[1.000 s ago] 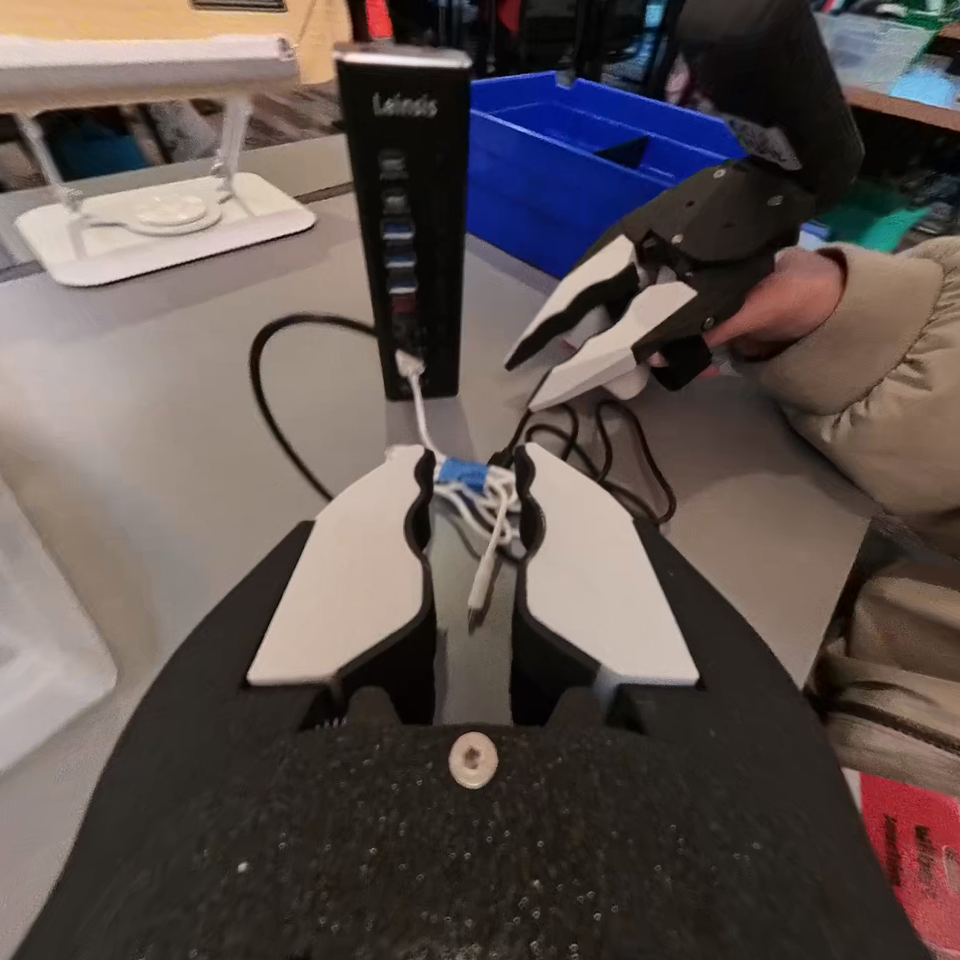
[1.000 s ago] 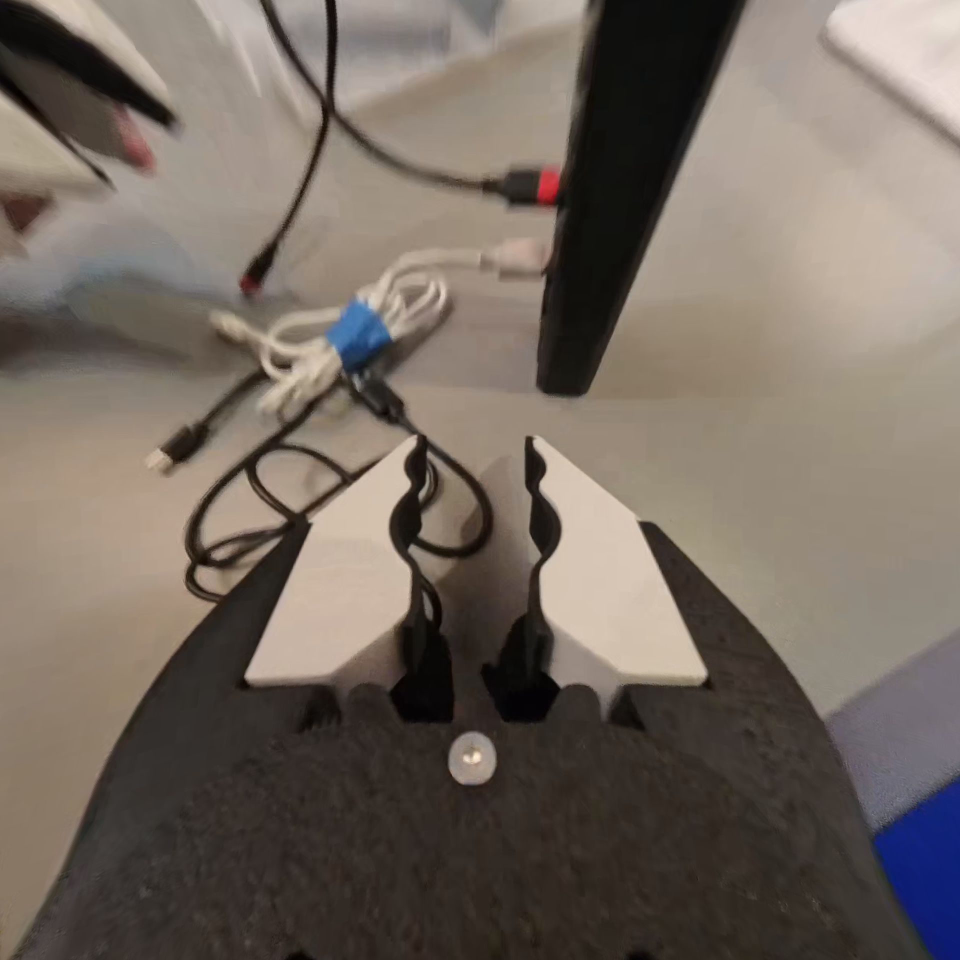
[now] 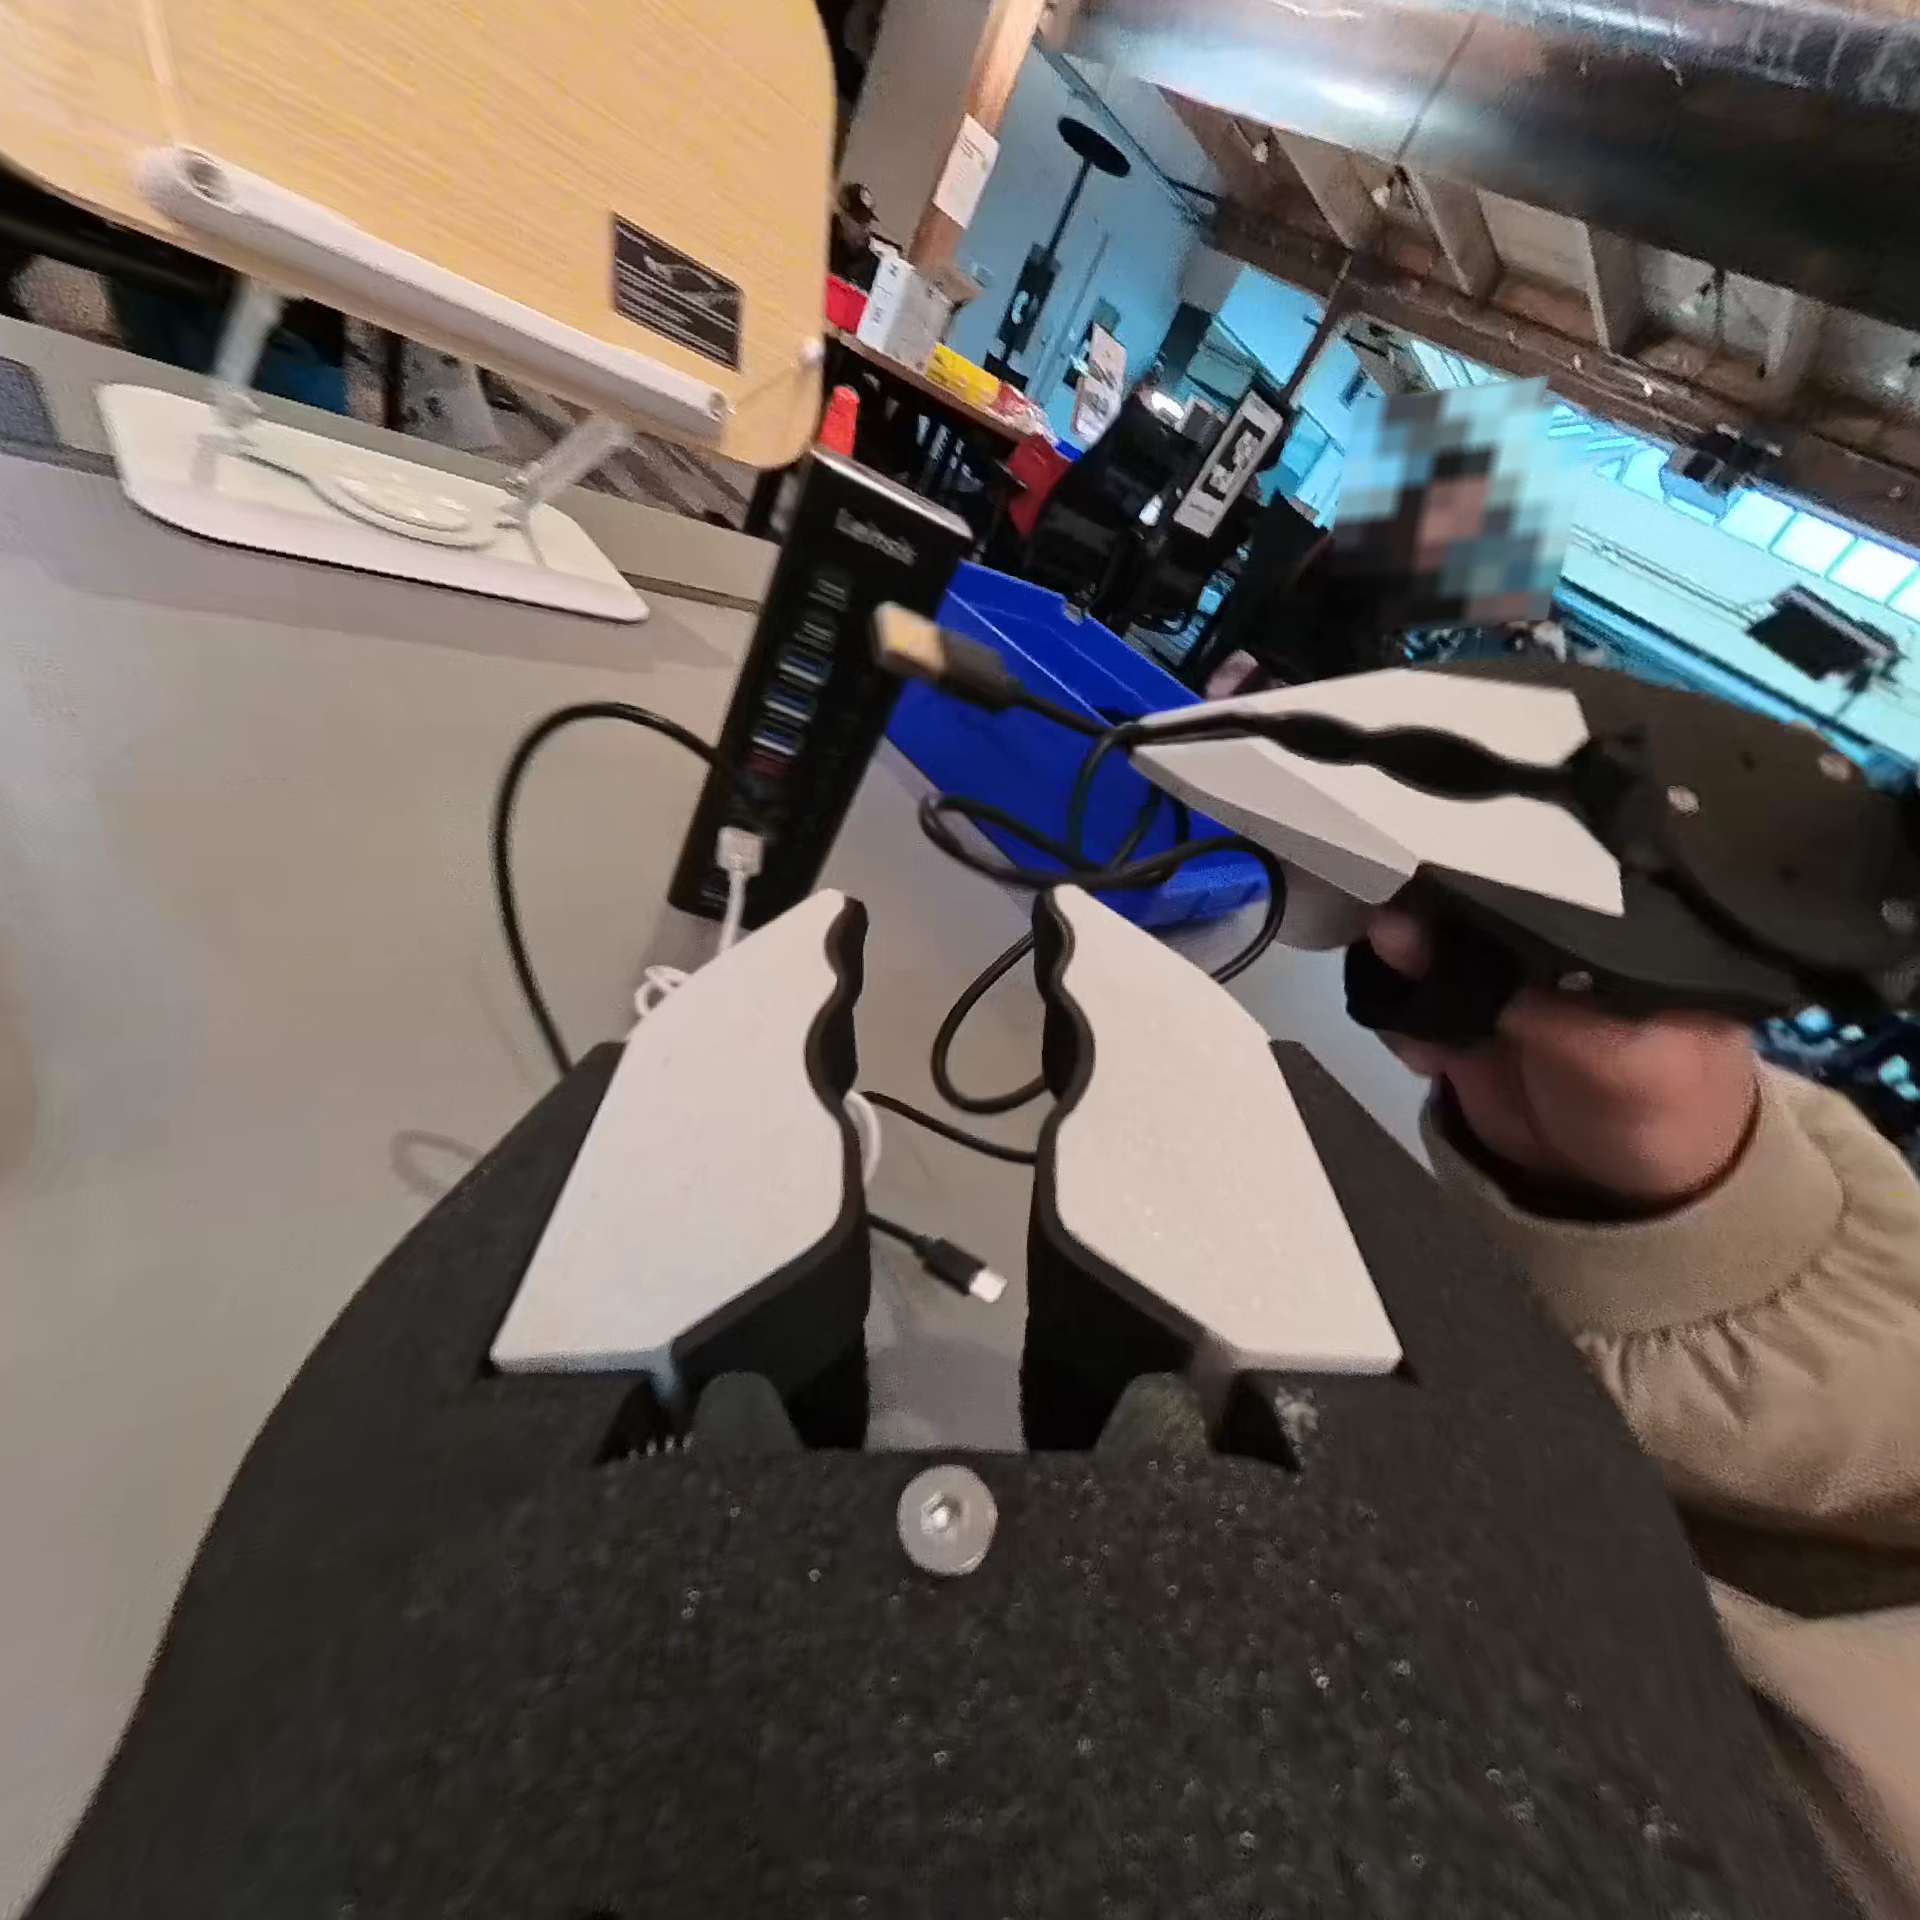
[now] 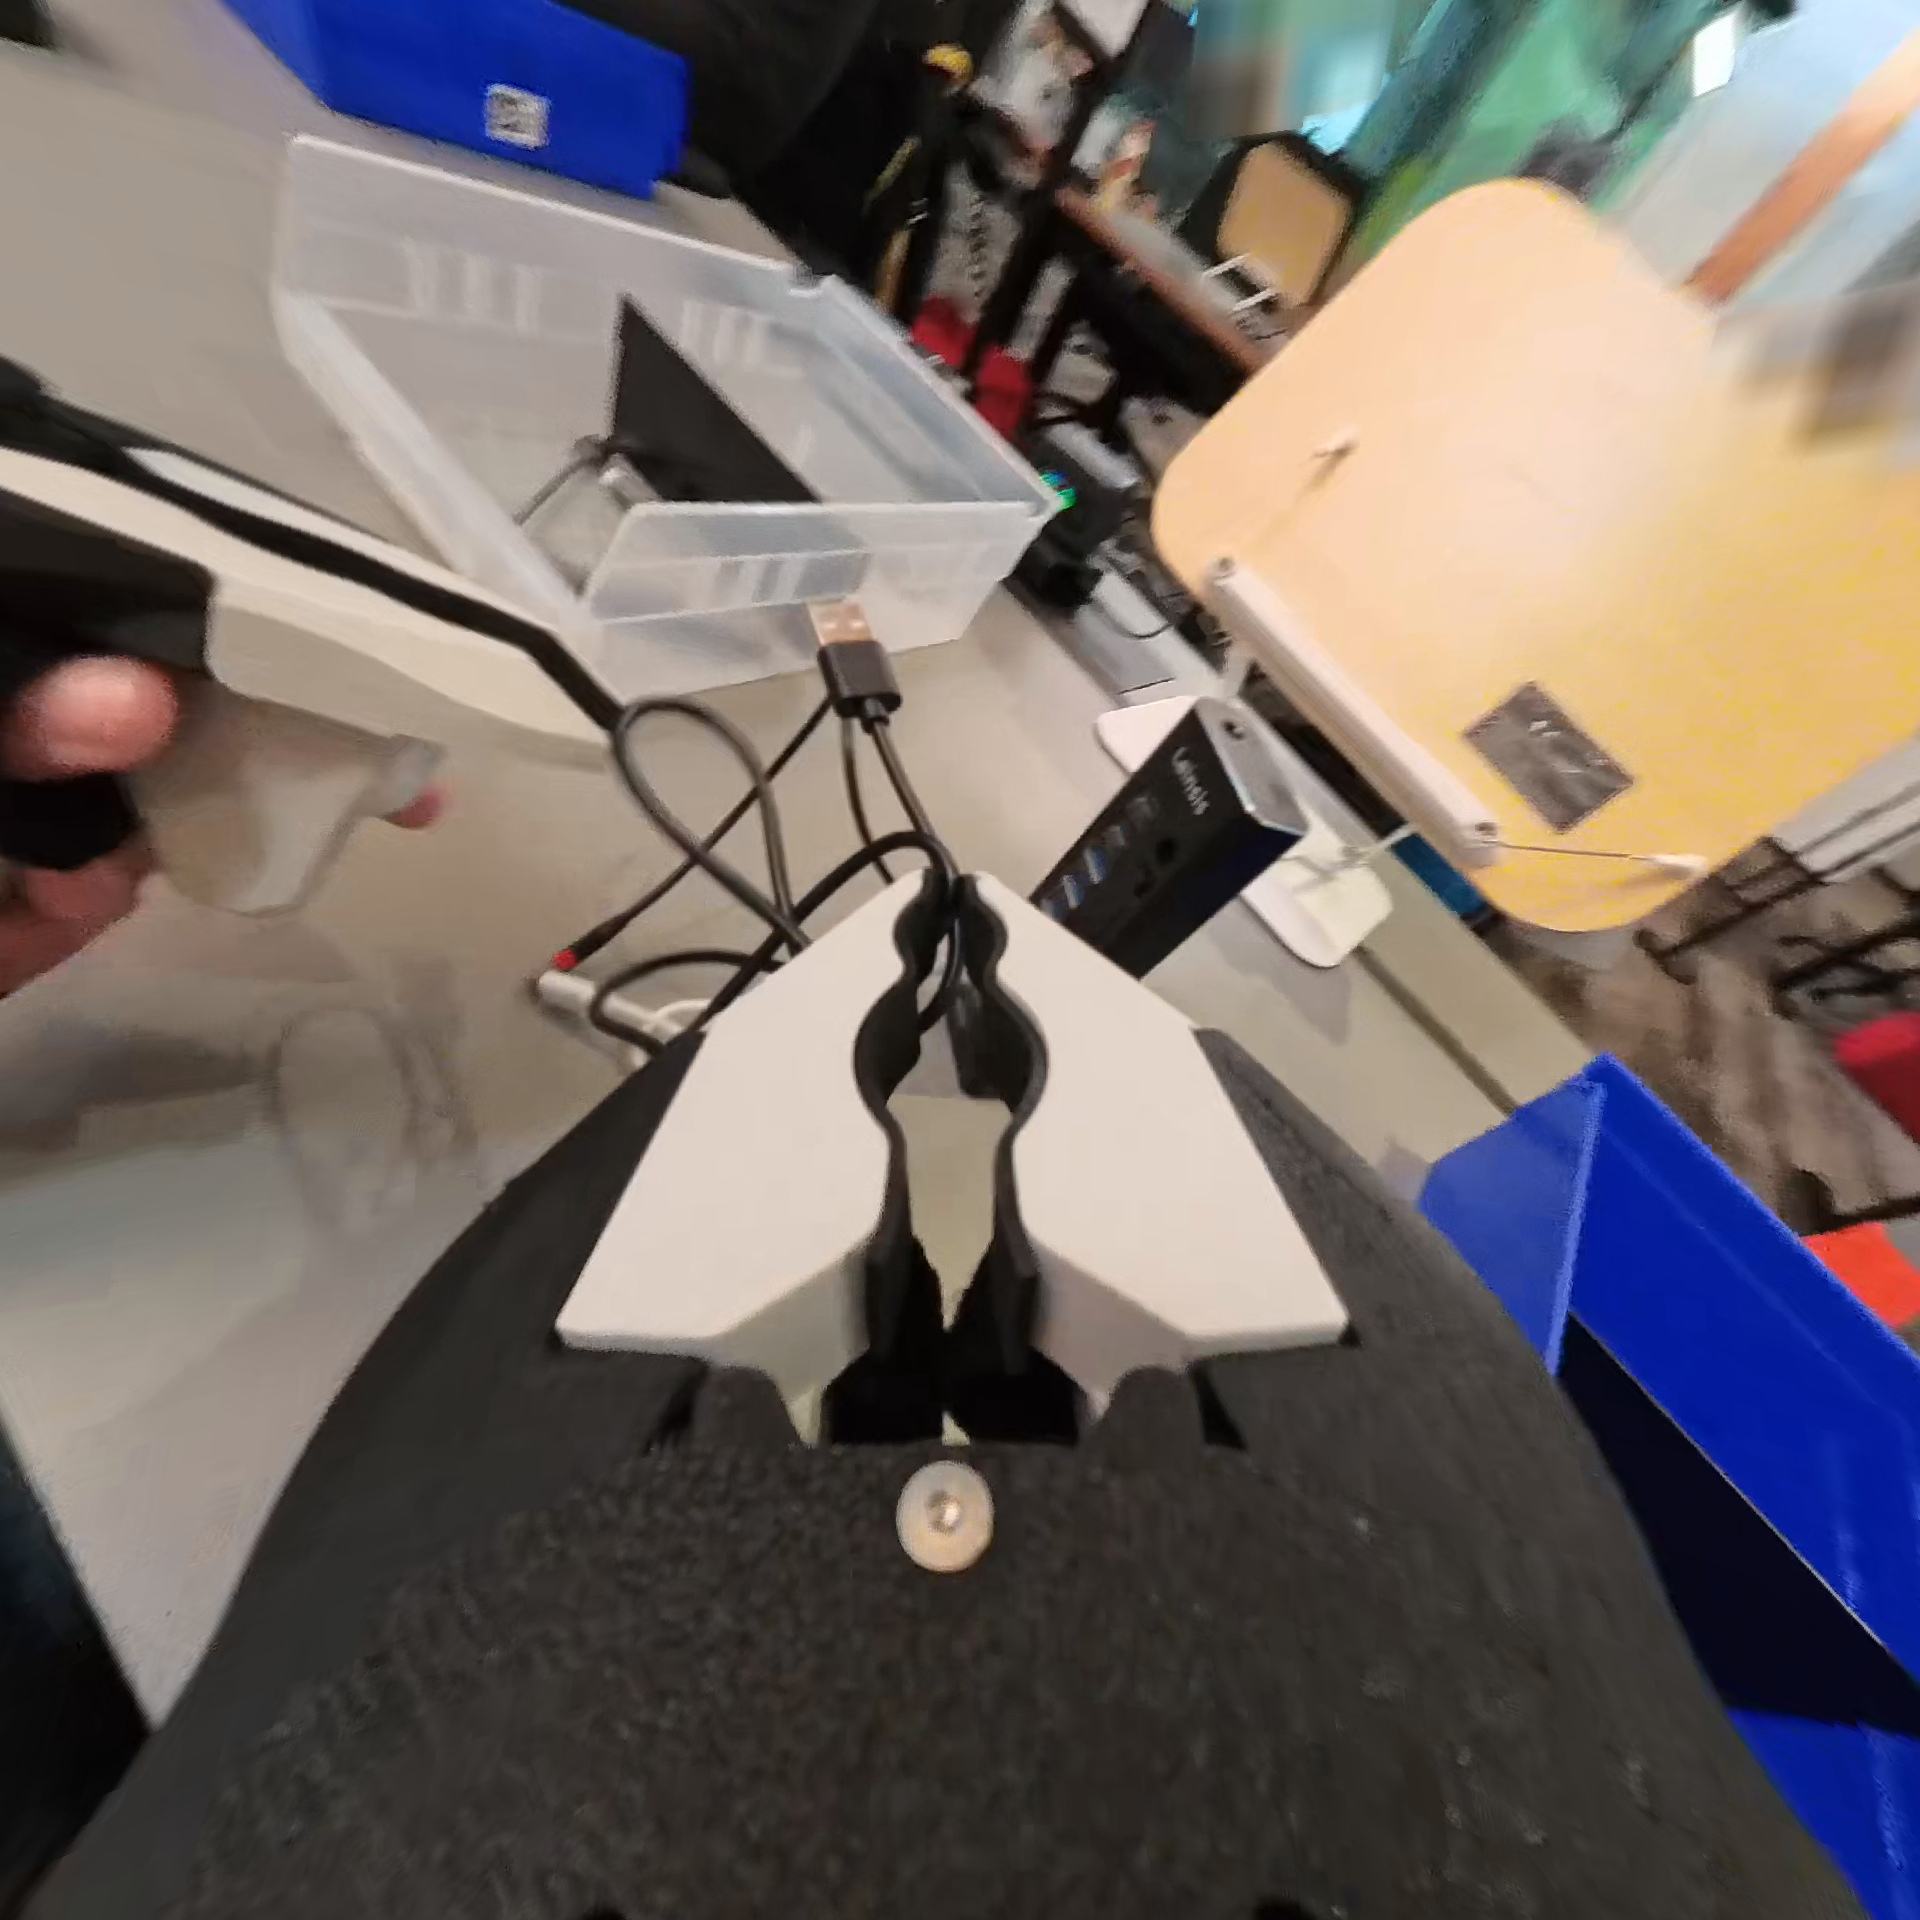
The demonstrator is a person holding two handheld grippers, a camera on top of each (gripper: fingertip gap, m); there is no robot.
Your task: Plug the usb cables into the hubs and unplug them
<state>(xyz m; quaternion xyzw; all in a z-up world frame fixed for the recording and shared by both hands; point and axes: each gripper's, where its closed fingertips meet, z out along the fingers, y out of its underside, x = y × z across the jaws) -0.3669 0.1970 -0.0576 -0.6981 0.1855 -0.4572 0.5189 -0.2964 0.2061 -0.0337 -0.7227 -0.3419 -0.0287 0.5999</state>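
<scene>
Grey table (image 3: 260, 790) holds the black hub (image 3: 821, 696) upright; your left gripper (image 3: 951, 914) hangs wide, empty; your right gripper (image 4: 948, 885) pinches the black usb cable (image 4: 883, 769), plug (image 4: 844, 629) raised near hub

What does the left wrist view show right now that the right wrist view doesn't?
Only the left wrist view: the white cable plugged low in the hub, and the left gripper open, empty. Only the right wrist view: the clear plastic bin. Both: the black hub, the wooden stand, and the right gripper shut on the black cable, its plug free.
</scene>
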